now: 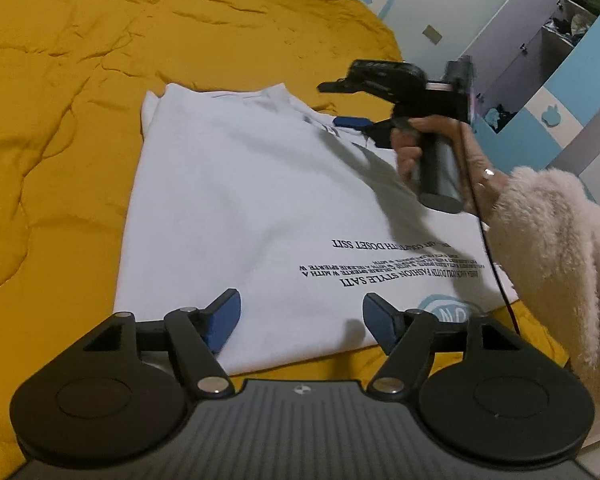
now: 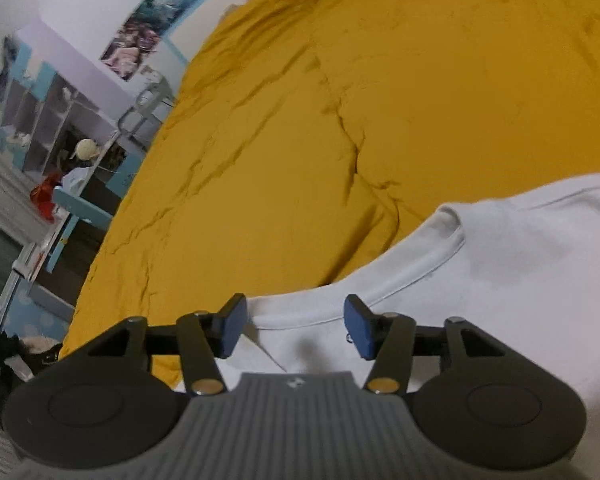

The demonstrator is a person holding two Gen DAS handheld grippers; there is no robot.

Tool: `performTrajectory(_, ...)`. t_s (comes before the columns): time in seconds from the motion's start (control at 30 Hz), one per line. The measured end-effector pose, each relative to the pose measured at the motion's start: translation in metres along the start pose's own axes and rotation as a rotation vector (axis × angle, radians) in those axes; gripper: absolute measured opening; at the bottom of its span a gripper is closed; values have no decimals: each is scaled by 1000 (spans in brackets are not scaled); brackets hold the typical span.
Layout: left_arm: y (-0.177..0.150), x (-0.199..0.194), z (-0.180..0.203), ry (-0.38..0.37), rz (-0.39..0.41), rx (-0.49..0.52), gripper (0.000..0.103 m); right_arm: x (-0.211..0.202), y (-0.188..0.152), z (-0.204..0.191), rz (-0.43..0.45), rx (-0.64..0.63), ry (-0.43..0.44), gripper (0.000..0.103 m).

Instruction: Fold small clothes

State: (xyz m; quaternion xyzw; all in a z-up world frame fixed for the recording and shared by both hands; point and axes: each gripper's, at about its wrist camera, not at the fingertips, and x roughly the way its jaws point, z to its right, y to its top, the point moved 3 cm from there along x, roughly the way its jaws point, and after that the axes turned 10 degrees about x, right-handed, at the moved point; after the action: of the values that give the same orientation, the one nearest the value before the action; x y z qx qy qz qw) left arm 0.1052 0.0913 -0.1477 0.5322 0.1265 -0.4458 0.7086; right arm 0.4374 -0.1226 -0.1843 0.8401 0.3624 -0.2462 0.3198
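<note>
A white T-shirt [image 1: 240,200] with black print lies flat on the yellow quilt [image 1: 60,120], its hem nearest me in the left wrist view. My left gripper [image 1: 300,316] hovers open over that hem, blue pads [image 1: 226,320] wide apart and nothing pinched. My right gripper [image 1: 342,105], held by a hand in a fluffy cream sleeve [image 1: 560,248], hangs over the far collar end. In the right wrist view the right gripper [image 2: 296,322] stands open just above the shirt [image 2: 500,280], beside the collar rim [image 2: 420,268], with no cloth gripped.
The yellow quilt [image 2: 340,100] covers the whole bed. A blue and lilac wardrobe [image 1: 548,80] stands past the bed's right edge. Shelves with clutter [image 2: 60,120] lie off the far side. A black cable [image 1: 496,264] trails from the right gripper across the shirt.
</note>
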Motion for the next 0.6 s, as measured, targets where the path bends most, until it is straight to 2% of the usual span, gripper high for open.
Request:
performTrajectory(0.23, 0, 3, -1, -9, 4, -7, 85, 0, -13, 7, -23, -38, -46, 51)
performTrajectory(0.43, 0, 1, -2, -3, 16, -50, 85, -45, -43, 14, -44, -68, 4, 52)
performTrajectory(0.6, 2, 0, -2, 17, 3, -54, 85, -87, -75, 24, -110, -65, 4, 52)
